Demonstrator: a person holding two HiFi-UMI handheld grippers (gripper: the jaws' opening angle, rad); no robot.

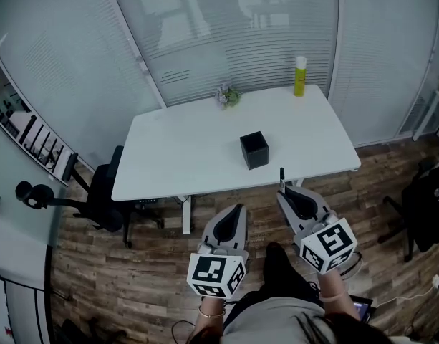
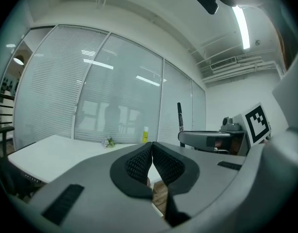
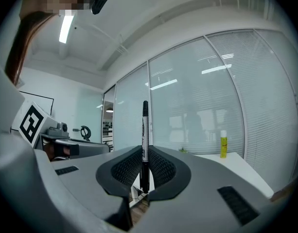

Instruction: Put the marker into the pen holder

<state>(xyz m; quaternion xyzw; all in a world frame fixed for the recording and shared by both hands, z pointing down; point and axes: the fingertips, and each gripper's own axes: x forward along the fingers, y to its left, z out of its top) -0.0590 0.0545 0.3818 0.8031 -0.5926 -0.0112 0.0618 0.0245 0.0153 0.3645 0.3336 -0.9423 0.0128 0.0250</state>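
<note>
I hold a gripper in each hand, down in front of me, above the wood floor point(image 1: 133, 278).

My right gripper point(image 1: 285, 192) is squeezed tight on the marker point(image 3: 145, 130). The marker is black with a pale band of print on it. It stands straight up between the two black pads. Its long top end pokes up high above the jaws and its short bottom end hangs a little below them. From my head view, the marker sits just at the near edge of the white table point(image 1: 183, 156).

My left gripper point(image 2: 151, 147) is closed too. Its two pads touch each other and there is nothing between them. It is beside my right gripper, a little back from the table edge.

The pen holder point(image 1: 254, 150) is a small black box with an open top. It stands on the table, near the middle, and I cannot see anything inside it. The marker is not in it. The holder is well apart from the marker, farther in on the table.

At the far edge of the table stands a yellow bottle point(image 1: 300, 76). Near it, more to the left, is a little bunch of flowers point(image 1: 228, 96). A black chair point(image 1: 97, 192) stands at the left end of the table. Behind the table are glass walls with blinds.
</note>
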